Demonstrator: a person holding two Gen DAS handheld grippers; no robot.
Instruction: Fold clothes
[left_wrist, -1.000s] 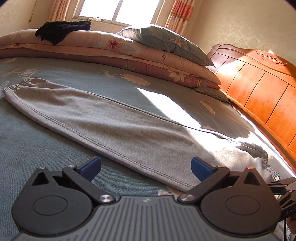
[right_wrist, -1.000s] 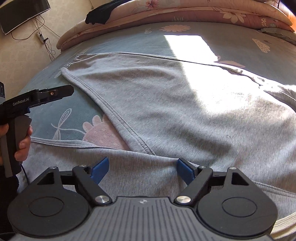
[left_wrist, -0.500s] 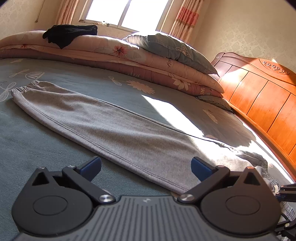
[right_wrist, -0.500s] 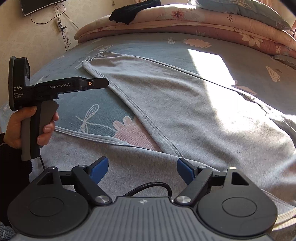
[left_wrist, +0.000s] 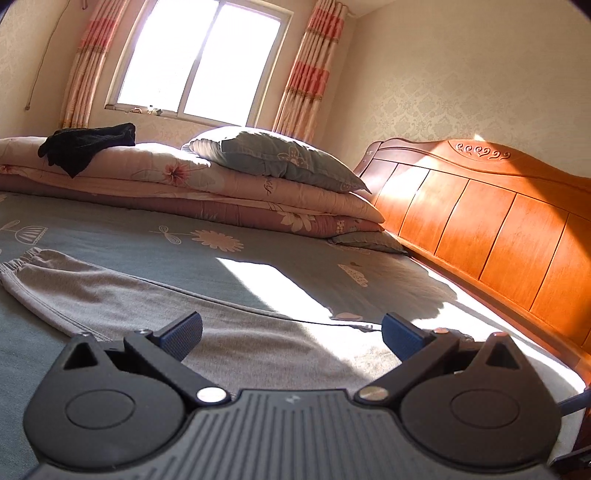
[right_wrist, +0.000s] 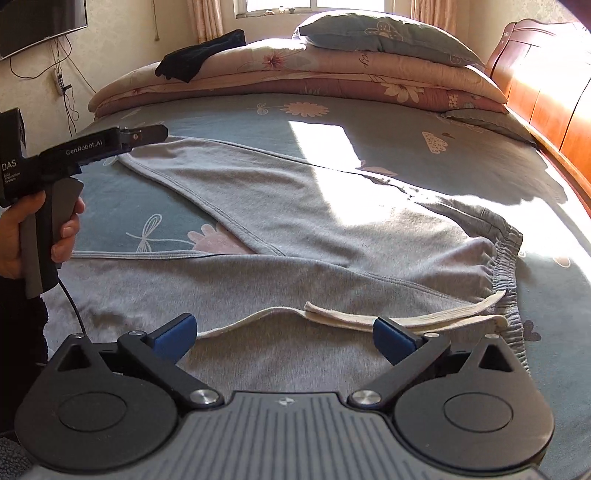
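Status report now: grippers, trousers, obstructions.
Left gripper open, empty; right gripper open, jaws just widened, nothing between. Grey trousers flat on the bed, legs splayed, unfolded. Nothing in the way.

The grey trousers (right_wrist: 332, 229) are soft matt knitted cloth with a pale fleecy inside. The bed sheet (right_wrist: 369, 114) is matt printed cotton. The headboard (left_wrist: 480, 229) is glossy varnished wood. The right gripper (right_wrist: 284, 336) has matt black plastic, ribbed blue pads (right_wrist: 173, 334) and shiny metal pins.
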